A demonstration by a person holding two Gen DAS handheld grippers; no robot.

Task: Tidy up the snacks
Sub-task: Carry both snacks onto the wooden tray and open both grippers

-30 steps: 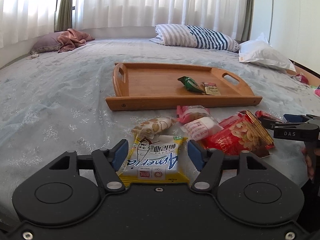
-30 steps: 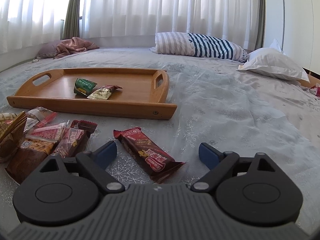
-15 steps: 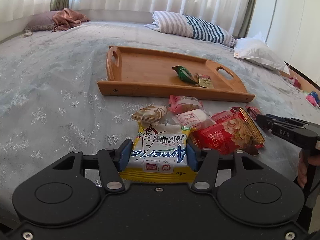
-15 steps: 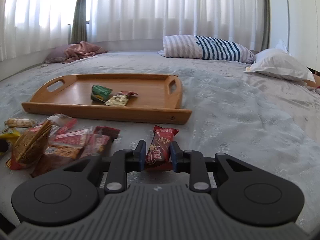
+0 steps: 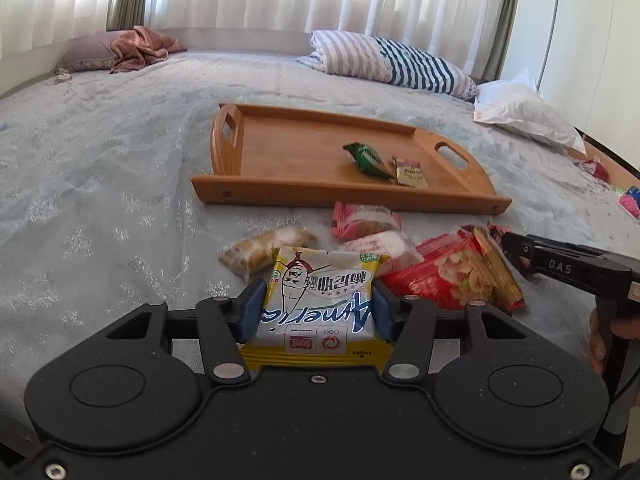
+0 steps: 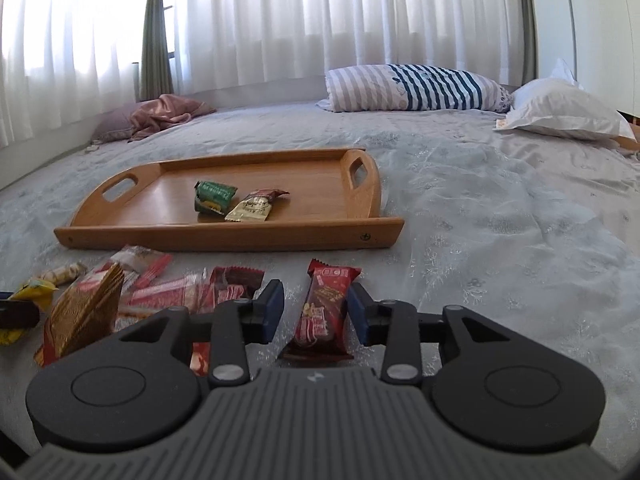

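A wooden tray lies on the bed with a green packet and a beige packet in it. Loose snacks are heaped in front of it. My left gripper is closing on a yellow snack packet, and both blue pads press its sides. In the right wrist view a red snack bar lies lengthwise on the sheet between the fingers of my right gripper. Those jaws are opening, with a clear gap at the left pad. The tray is ahead of it.
A striped pillow and a white pillow lie at the far side of the bed, a pink cloth at the far left. A person's hand holds the right gripper at the right edge.
The left jaws closed in on the yellow packet until the pads touched it. The right jaws shut on the red bar, turning it lengthwise, then spread apart again.
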